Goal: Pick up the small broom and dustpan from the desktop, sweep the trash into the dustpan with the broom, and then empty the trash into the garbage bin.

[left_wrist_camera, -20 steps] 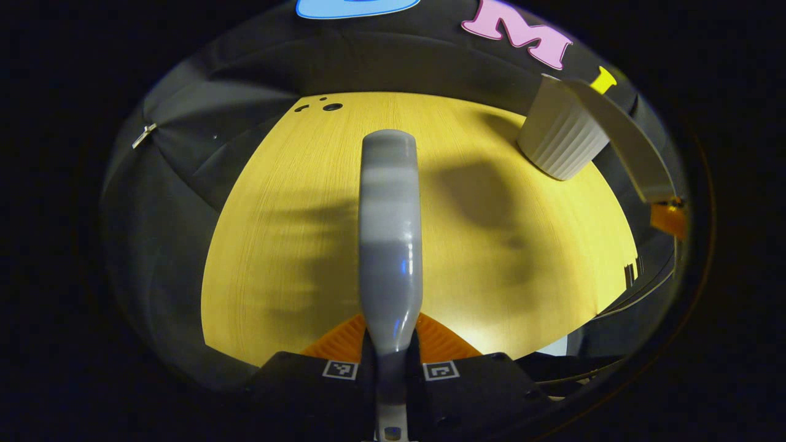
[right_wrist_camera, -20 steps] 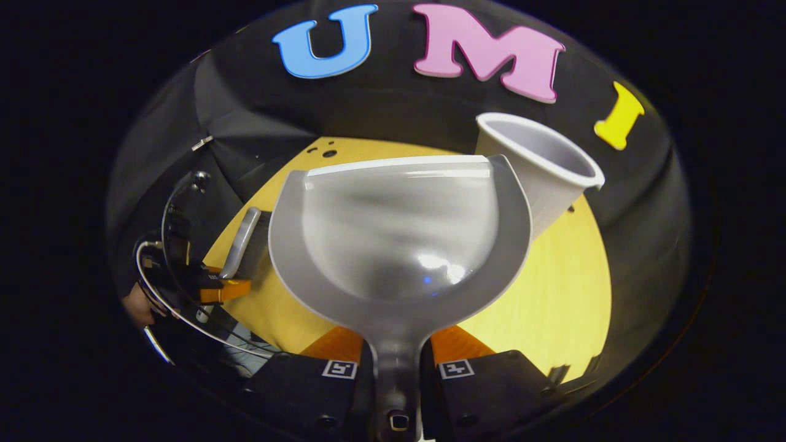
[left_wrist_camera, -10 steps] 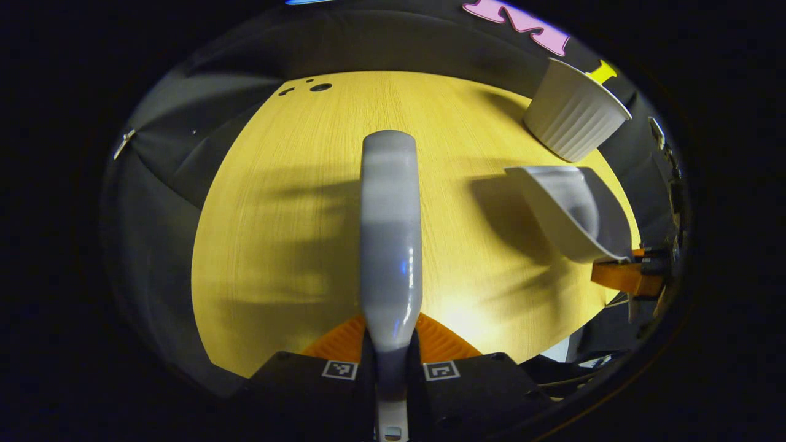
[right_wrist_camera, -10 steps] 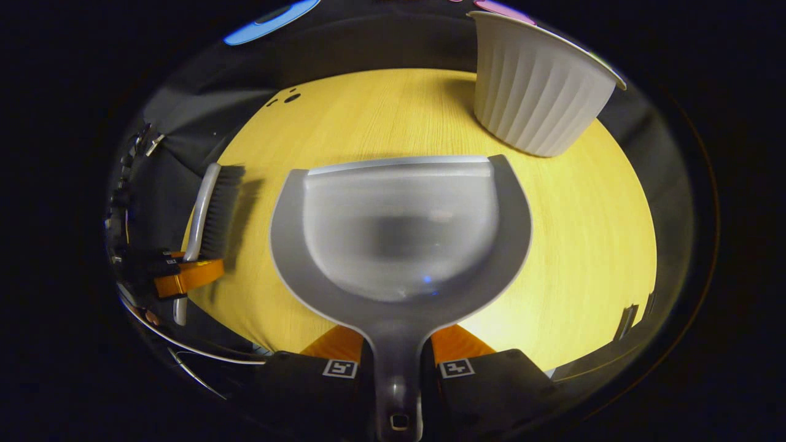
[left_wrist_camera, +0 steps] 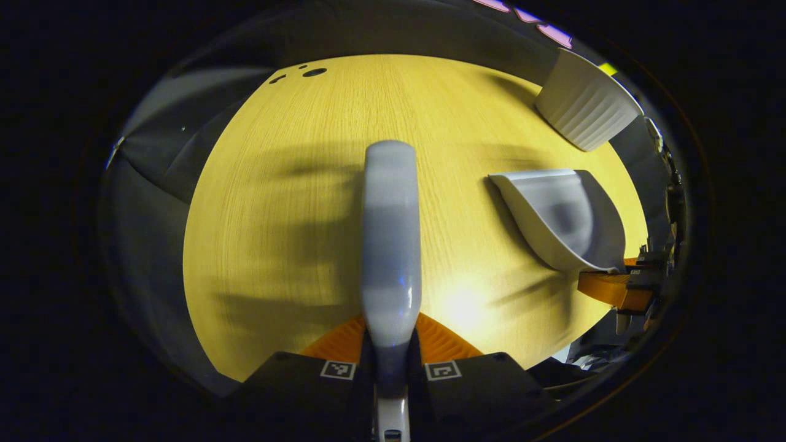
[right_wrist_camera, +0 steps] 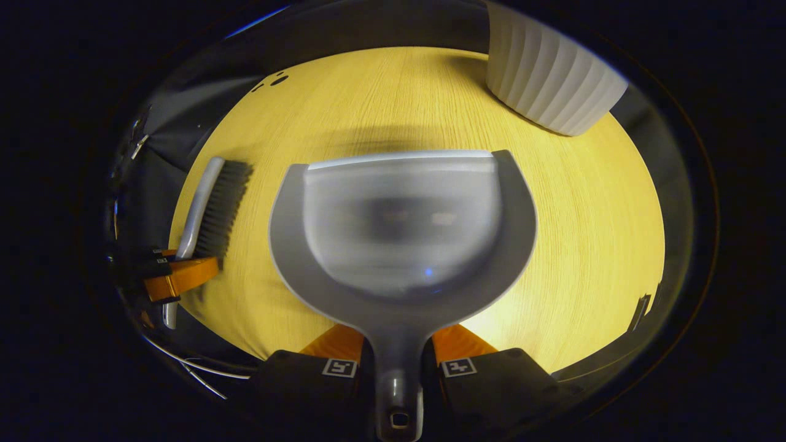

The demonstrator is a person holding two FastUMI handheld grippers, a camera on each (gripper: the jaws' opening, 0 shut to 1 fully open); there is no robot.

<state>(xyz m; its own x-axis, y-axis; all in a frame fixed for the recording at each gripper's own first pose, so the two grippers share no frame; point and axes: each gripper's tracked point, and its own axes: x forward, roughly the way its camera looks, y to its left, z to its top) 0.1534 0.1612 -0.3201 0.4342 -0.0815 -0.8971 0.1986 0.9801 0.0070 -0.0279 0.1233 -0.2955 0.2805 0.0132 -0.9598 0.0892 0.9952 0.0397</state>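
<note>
My left gripper (left_wrist_camera: 391, 344) is clamped on the broom (left_wrist_camera: 390, 239) handle, my right gripper (right_wrist_camera: 396, 350) on the dustpan (right_wrist_camera: 402, 227) handle, both over the worktop (right_wrist_camera: 589, 245). The garbage bin (right_wrist_camera: 549, 77) stands at the worktop's far right corner, beyond the dustpan.

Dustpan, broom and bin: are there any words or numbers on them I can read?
None: the dustpan, broom and bin are plain, with no words or numbers.
The square tags near the dustpan's handle carry black-and-white patterns, not letters.
</note>
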